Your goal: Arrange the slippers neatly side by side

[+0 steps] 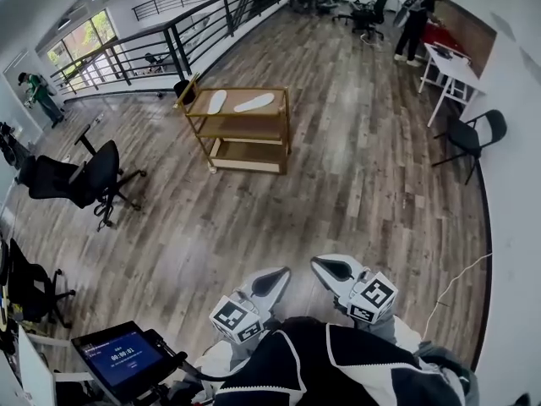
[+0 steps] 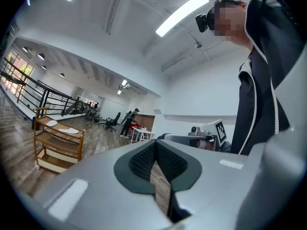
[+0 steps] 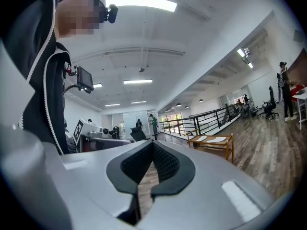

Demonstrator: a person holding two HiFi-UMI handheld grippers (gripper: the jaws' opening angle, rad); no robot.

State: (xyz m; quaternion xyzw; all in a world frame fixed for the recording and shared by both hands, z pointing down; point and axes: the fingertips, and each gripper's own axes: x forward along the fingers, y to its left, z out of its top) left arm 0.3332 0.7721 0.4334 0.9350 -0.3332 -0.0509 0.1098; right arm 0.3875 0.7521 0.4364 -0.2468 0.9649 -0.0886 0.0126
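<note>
Two white slippers (image 1: 217, 101) (image 1: 254, 102) lie apart and at different angles on the top shelf of a wooden cart (image 1: 241, 130), far across the floor. The left gripper view shows them small at the left (image 2: 52, 123) (image 2: 69, 130); in the right gripper view they lie at mid right (image 3: 200, 138) (image 3: 219, 139). My left gripper (image 1: 275, 279) and right gripper (image 1: 331, 268) are held close to my body, far from the cart, tips near each other. Both are shut with nothing between the pads (image 2: 144, 159) (image 3: 163, 162).
A black railing (image 1: 182, 32) runs behind the cart. Black office chairs (image 1: 80, 180) (image 1: 34, 286) stand at the left, a folding chair (image 1: 473, 138) and a white table (image 1: 452, 66) at the right. People stand far off. A tablet screen (image 1: 122, 355) sits by my left side.
</note>
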